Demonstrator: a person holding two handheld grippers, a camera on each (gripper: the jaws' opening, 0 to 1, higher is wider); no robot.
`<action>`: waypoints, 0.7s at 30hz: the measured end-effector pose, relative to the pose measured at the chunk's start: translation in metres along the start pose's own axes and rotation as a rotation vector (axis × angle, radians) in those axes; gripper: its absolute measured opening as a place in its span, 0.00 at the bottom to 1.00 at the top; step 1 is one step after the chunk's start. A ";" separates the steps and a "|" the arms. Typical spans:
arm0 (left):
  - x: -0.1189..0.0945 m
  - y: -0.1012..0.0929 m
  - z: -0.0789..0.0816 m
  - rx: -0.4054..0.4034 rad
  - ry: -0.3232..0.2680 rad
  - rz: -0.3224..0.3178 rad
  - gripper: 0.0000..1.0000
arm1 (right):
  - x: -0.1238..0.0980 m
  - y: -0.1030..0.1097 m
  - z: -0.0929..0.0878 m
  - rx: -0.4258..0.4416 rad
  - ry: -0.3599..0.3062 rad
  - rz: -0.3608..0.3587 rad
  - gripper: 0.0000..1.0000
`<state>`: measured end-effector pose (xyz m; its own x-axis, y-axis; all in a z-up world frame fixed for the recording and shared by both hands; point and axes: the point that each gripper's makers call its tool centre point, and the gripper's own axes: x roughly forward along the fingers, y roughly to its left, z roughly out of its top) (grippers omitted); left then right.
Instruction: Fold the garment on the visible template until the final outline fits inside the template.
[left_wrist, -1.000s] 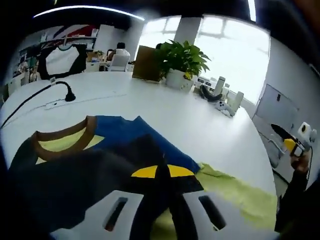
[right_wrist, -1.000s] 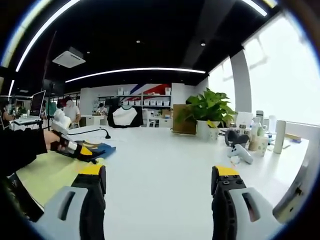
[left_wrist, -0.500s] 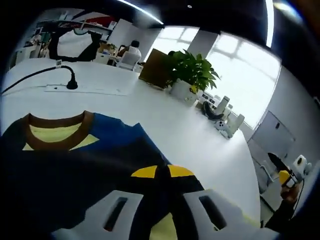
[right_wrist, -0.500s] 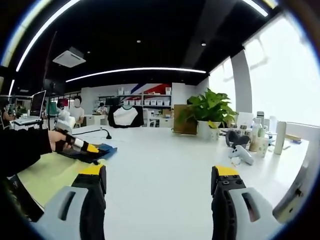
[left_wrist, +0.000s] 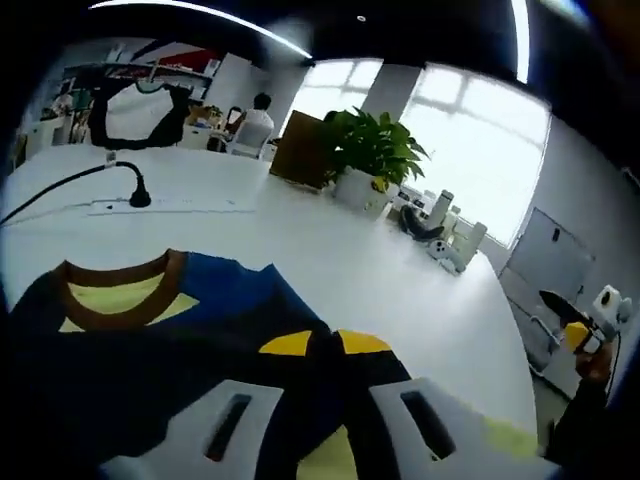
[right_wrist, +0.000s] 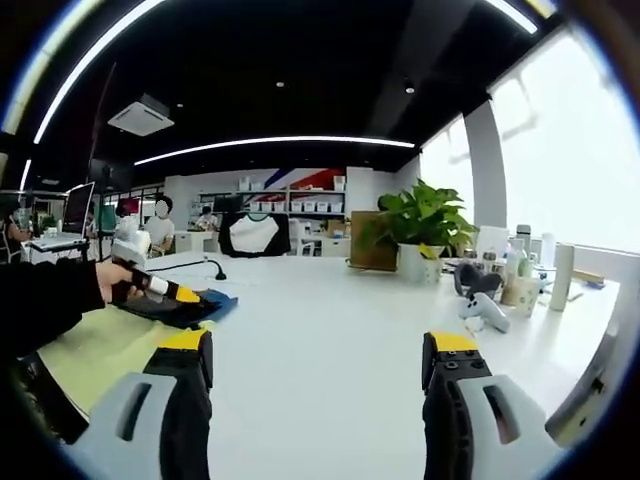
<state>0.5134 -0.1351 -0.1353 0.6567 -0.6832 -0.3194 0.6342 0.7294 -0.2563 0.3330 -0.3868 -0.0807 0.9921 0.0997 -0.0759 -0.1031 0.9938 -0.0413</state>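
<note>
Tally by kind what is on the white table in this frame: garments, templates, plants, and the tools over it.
Garment: 1
Template: 1
Plant: 1
Tools: 2, the left tool shut on the garment, the right tool open
Total: 5

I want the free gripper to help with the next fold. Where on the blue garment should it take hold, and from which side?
Judging from the left gripper view, the garment lies flat with its brown collar and far blue edge exposed, while the left gripper is shut on the near fabric. The open right gripper would best pinch that far edge beside the collar, coming in low over the white table.
</note>
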 end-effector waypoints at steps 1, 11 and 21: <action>-0.007 -0.001 0.006 0.047 -0.006 0.010 0.08 | 0.000 -0.001 0.000 0.000 -0.002 -0.004 0.88; -0.042 -0.032 0.043 0.103 -0.099 -0.071 0.08 | 0.002 0.002 0.000 0.003 0.004 0.002 0.88; -0.025 -0.026 0.030 0.170 0.016 -0.080 0.09 | 0.000 0.002 0.006 -0.012 -0.004 -0.007 0.88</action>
<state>0.4929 -0.1375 -0.0933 0.5955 -0.7373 -0.3190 0.7449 0.6555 -0.1245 0.3330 -0.3844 -0.0746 0.9931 0.0929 -0.0717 -0.0968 0.9939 -0.0535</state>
